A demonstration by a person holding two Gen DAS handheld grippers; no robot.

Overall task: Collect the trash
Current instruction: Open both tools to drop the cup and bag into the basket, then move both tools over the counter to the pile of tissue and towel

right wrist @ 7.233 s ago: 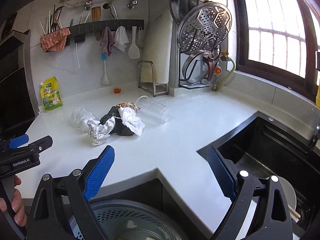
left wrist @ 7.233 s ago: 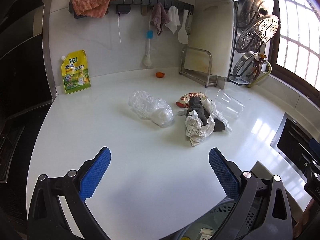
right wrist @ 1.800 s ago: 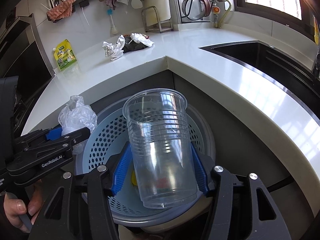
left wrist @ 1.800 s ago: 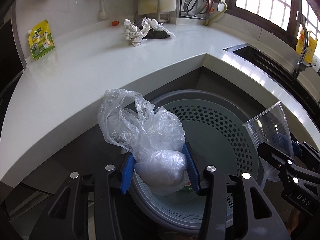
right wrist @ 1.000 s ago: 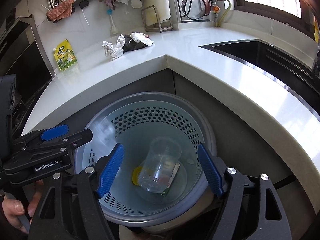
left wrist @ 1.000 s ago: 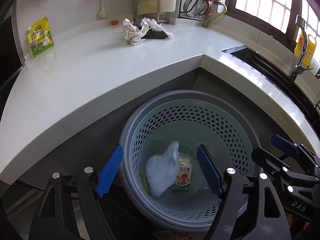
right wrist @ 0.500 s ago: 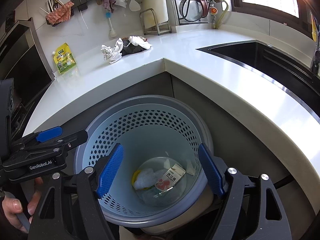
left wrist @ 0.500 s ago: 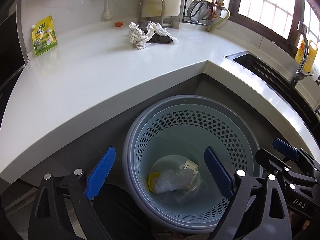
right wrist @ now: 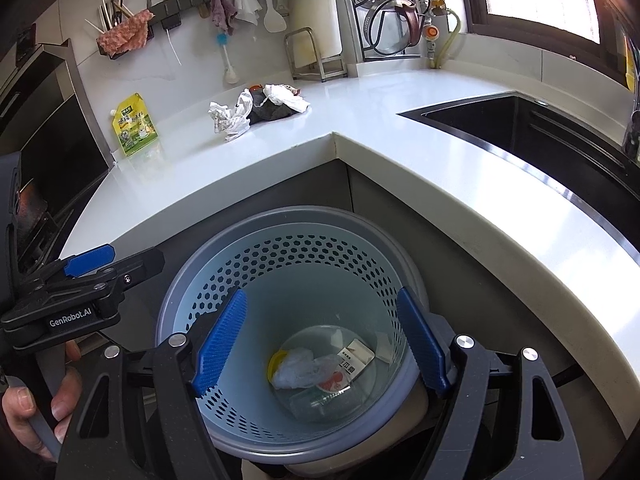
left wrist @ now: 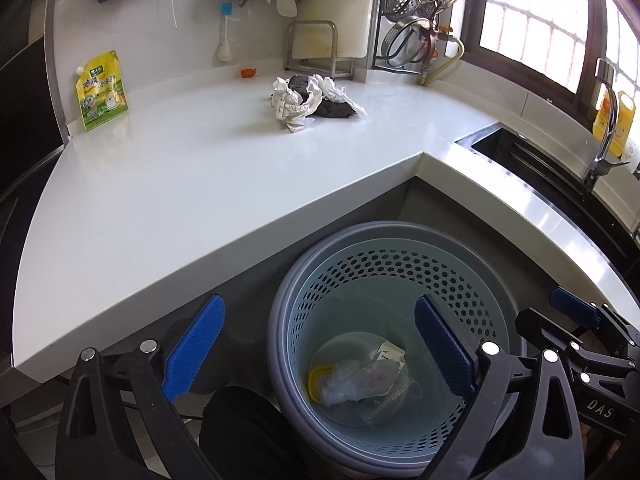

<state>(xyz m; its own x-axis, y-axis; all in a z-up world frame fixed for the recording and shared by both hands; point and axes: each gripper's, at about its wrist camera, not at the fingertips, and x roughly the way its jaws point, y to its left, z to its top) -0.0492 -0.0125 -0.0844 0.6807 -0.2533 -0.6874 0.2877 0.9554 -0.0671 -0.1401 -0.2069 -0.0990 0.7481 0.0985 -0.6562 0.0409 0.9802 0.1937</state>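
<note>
**Both tongs empty over bin**

Left tongs (left wrist: pixel 320 344) just spread wide, nothing btwn; right tongs (right wrist: pixel 320 344) wide too, empty. Both hang above the perforated bin (right wrist: pixel 224 280), tucked under the counter (left wrist: pixel 180 184) corner edge. Bin holds 1 plastic bag (right wrist: pixel 296 368), 1 carton (right wrist: pixel 356 356). 1 crumpled trash pile (left wrist: pixel 312 98) far on counter, open surface around.

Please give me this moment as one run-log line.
left gripper: open, empty | right gripper: open, empty | bin: plastic bag, carton inside | counter: crumpled wrappers left
</note>
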